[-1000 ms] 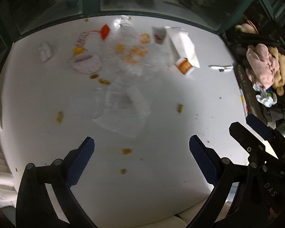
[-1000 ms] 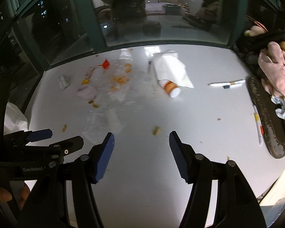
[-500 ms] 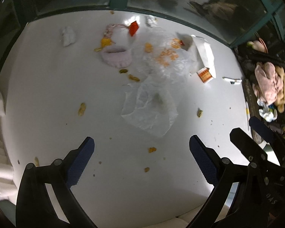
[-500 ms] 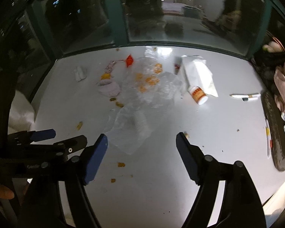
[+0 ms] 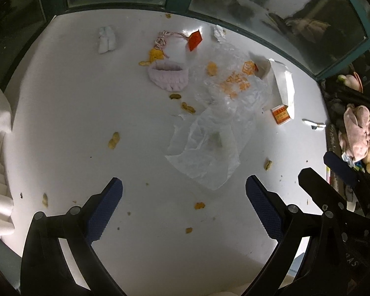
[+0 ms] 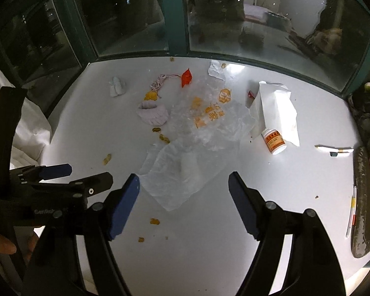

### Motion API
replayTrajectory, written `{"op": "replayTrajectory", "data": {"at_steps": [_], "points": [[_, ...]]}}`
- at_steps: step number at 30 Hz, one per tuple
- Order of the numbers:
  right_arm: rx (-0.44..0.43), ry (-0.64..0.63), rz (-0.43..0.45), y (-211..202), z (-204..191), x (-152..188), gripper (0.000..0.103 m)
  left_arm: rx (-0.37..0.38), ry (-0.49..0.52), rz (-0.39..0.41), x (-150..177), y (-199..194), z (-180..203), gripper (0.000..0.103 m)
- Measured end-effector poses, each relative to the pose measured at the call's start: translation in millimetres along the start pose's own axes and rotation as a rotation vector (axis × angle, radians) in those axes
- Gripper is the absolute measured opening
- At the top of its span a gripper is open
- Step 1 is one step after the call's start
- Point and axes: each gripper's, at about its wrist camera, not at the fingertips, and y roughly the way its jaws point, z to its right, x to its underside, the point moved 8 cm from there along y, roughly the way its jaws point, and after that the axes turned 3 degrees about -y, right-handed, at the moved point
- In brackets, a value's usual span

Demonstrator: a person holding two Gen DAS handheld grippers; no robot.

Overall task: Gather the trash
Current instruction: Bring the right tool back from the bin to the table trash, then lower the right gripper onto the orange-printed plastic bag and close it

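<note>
Litter covers a white bench (image 6: 234, 246) beside dark windows. The left claw (image 5: 183, 197) and the right claw (image 6: 183, 192) both hang over the bench with jaws wide and nothing between them; the right claw's jaws have just been opening. A crumpled clear plastic bag (image 6: 185, 170) lies mid-bench, just beyond the right claw. Beside the bag sit a small white pill bottle (image 6: 273, 143) and a white paper bag (image 6: 278, 108); beyond it, a red wrapper (image 6: 186, 77) and a pink knitted piece (image 6: 153, 114). Peanut shells (image 6: 154, 221) dot the surface nearer the claws.
</note>
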Motion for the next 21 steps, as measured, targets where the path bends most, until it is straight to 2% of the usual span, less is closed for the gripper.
{"op": "replayTrajectory", "data": {"at_steps": [11, 21], "points": [[-0.047, 0.019, -0.056, 34, 34, -11, 0.071, -0.05, -0.037, -0.038, -15, 30, 11, 0.097], [-0.067, 0.037, -0.102, 80, 43, -28, 0.072, -0.085, -0.05, -0.065, -46, 62, 1, 0.097]]}}
